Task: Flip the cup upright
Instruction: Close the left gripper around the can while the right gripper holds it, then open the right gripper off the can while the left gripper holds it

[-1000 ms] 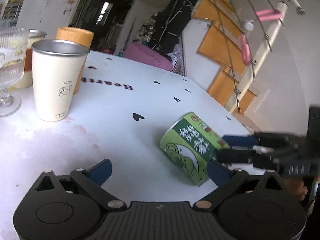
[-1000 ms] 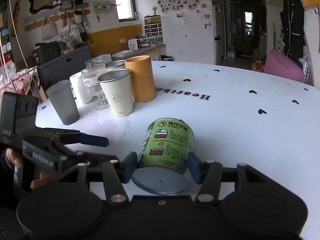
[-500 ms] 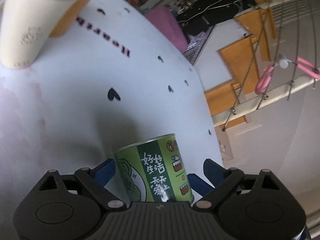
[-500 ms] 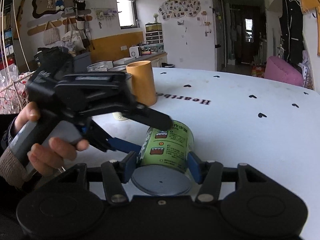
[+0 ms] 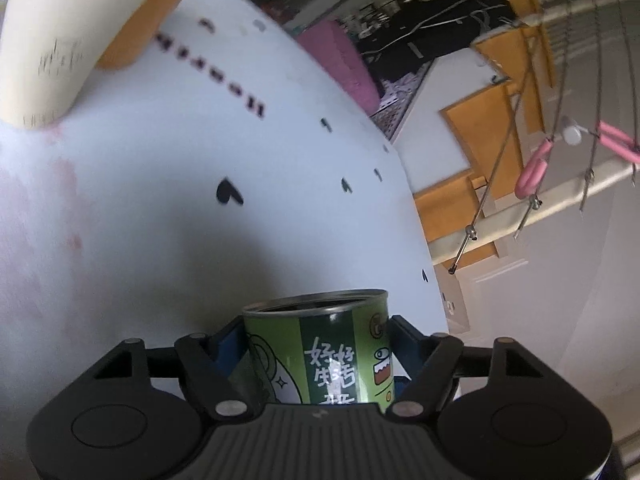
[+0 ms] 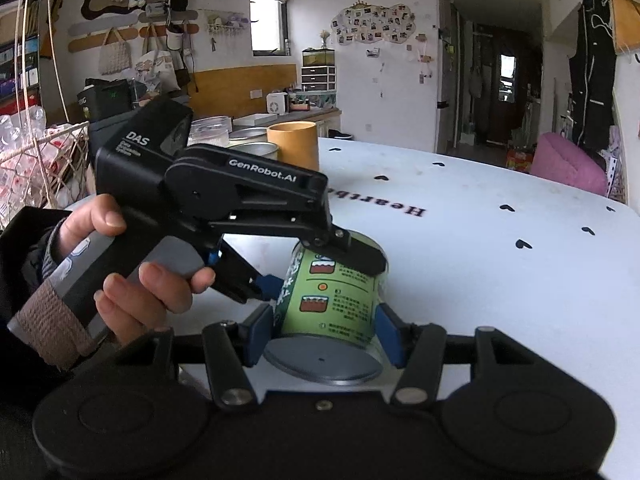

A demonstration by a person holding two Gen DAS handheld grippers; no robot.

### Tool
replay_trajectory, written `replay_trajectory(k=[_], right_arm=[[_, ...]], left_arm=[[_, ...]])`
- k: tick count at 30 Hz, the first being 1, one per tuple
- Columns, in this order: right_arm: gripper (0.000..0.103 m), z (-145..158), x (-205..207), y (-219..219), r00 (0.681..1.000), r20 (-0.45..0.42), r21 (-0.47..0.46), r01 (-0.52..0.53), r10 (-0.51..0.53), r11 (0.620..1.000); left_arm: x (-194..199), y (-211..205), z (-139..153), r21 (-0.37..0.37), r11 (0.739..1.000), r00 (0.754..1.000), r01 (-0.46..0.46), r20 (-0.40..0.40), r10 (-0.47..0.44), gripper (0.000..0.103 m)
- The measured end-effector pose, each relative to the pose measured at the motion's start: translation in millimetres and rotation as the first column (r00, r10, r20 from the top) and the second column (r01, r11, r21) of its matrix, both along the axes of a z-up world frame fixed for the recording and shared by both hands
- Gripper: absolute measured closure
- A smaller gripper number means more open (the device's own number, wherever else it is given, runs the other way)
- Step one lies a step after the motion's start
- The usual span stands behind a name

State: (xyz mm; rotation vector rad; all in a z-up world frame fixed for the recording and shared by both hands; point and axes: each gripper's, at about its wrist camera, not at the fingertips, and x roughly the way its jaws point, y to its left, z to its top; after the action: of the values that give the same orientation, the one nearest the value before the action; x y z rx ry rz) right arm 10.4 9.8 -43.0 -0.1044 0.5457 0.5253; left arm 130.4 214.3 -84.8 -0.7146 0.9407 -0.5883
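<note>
**Now both tongs grip the green cup mid-flip**

Clearly the green cup [image 6: 332,300] lies on its side low in the middle of the right wrist view, its grey base turned toward that camera and its open rim away. The right tongs [image 6: 322,334] clamp the cup near the base, one blue pad on each side of the wall. The left tongs [image 6: 320,264] reach in from the left of that frame, held in the person's left hand [image 6: 132,280], and close on the cup nearer its rim, one finger over the top and one beneath. In the left wrist view the cup [image 5: 320,348] sits bottom centre between the left tongs [image 5: 316,344], rim uppermost.

Judging by this, the turning step is in hand: the cup is gripped but not standing. The next move likely calls for one pair to let go so the other can swing the base down onto the tabletop [image 6: 500,280].

Room looks ample ahead and to the right of the frame. Upper left, the orange cup [image 6: 293,144] and metal cups [image 6: 256,148] stand well apart. The tabletop's edge curves off at right in the left wrist view.
</note>
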Motion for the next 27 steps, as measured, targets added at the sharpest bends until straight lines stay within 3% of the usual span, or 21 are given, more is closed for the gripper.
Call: replay_trajectory(k=[4, 6, 9, 12, 23, 25, 27], right_arm=[[0.047, -2.0, 2.1, 4.5, 1.0, -0.001, 0.021, -0.023, 0.023, 0.999], [0.048, -3.7, 6.7, 3.8, 0.999, -0.032, 0.064, -0.037, 0.039, 0.997], [0.048, -7.1, 9.2, 5.8, 0.998, -0.047, 0.084, -0.03, 0.034, 0.996], [0.048, -9.3, 9.6, 7.7, 0.998, -0.056, 0.1, -0.022, 0.028, 0.995], [0.048, -13.0, 13.8, 12.0, 0.998, -0.055, 0.088, 0.047, -0.042, 0.995], [0.048, -14.0, 14.9, 13.2, 0.997, -0.057, 0.1, 0.048, -0.042, 0.994], [0.048, -14.2, 15.0, 15.2, 0.998, -0.051, 0.107, 0.051, -0.046, 0.993]], left_arm=[[-16.5, 2.3, 14.7, 0.106, 0.994, 0.988, -0.021, 0.157, 0.004, 0.028], [-28.1, 2.1, 24.1, 0.197, 0.979, 0.965, -0.055, 0.26, 0.002, 0.028], [-43.2, 1.9, 33.2, 0.323, 0.936, 0.92, -0.141, 0.392, 0.003, 0.028], [-53.0, 2.8, 34.7, 0.407, 0.888, 0.882, -0.215, 0.471, -0.002, 0.028], [-72.5, 15.0, 25.7, 0.574, 0.716, 0.81, -0.398, 0.586, -0.02, 0.029], [-74.8, 18.9, 24.2, 0.563, 0.719, 0.8, -0.408, 0.6, -0.017, 0.028], [-73.0, 22.6, 20.4, 0.557, 0.734, 0.818, -0.388, 0.575, -0.005, 0.025]])
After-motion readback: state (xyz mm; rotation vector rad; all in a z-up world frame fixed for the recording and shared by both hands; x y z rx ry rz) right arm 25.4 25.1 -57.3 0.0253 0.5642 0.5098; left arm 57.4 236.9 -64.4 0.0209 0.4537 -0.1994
